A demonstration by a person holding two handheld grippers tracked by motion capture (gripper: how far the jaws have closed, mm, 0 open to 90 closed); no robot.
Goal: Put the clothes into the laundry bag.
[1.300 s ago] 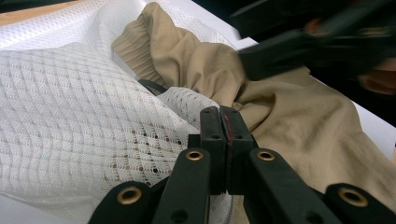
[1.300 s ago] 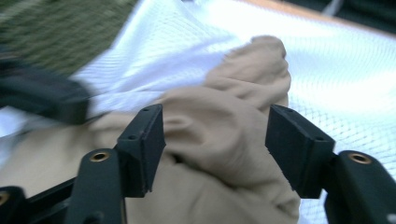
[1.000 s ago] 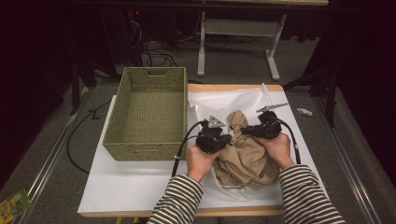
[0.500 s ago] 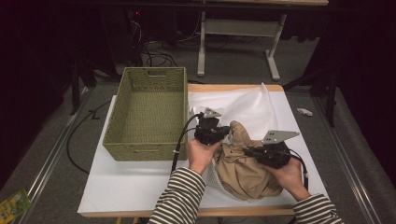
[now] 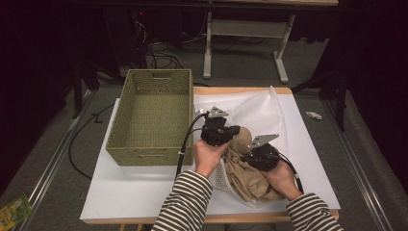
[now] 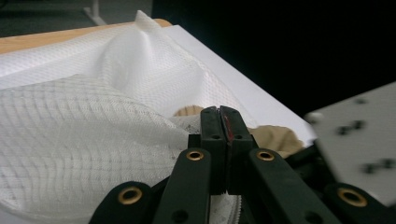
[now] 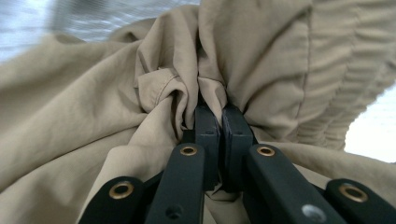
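Right hand-held gripper point(image 5: 251, 155) dragged tan garment point(image 5: 248, 175) nearer; basket point(image 5: 151, 118) left.

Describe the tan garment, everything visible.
The tan garment is a crumpled woven cloth with a gathered, elasticated band. It lies bunched on the table's near right part, partly inside the white mesh bag. The right claw is shut on a fold of it. The left claw is shut on the bag's mesh beside it.

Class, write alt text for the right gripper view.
The right gripper is shut on a bunched fold of beige cloth, which drapes around its black jaws. White mesh shows blurred at the top left.
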